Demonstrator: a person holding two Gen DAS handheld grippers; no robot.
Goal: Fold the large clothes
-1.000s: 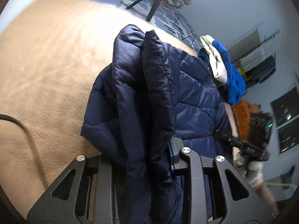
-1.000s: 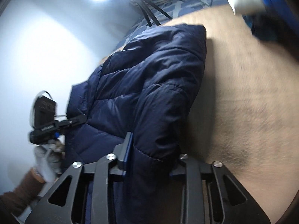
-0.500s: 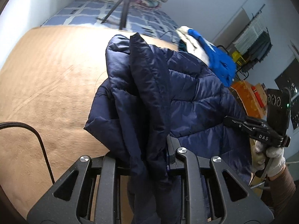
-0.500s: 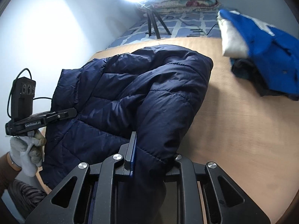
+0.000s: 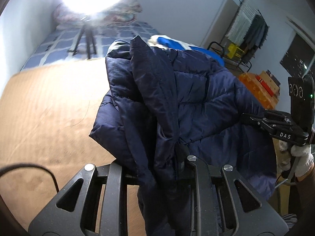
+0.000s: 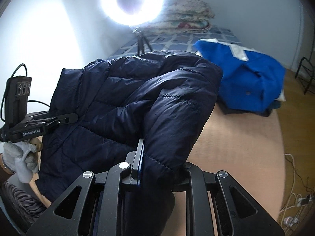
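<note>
Over the tan bed (image 6: pixel 236 137), w/ both hands raised, we've got the navy puffer jacket (image 6: pixel 137 102) hanging between two grippers. Left gripper (image 5: pixel 173 157) is pinching a thick bunch of jacket edge, fabric spilling down over its frame; right gripper (image 6: pixel 157 167) is likewise clamped on a padded edge, prob. a sleeve or hem, can't tell which. Both jaws sit narrow, squeezed on puffy cloth, not fully pressed together.

Jacket location: mostly airborne, draped from the two pinch pts, its far part humped up toward the ring light (image 6: pixel 133 2). Whether the far end touches the bed we can't tell. A blue and white garment (image 6: pixel 246 78) sits heaped just beyond it on the bed.

Step in hand, our read: lift and carry one half over to make a fold. To do it well:
- keep both pinches firm; slick quilted shell prob. slips if we ease off
- hold both grippers level w/ each other so the held edge stays straight, no twist
- keep tension betw. them, else the middle sags and the fold goes crooked
- lay it down clear of the blue heap, so the two don't tangle
- let go only once the edge lies flat
</note>
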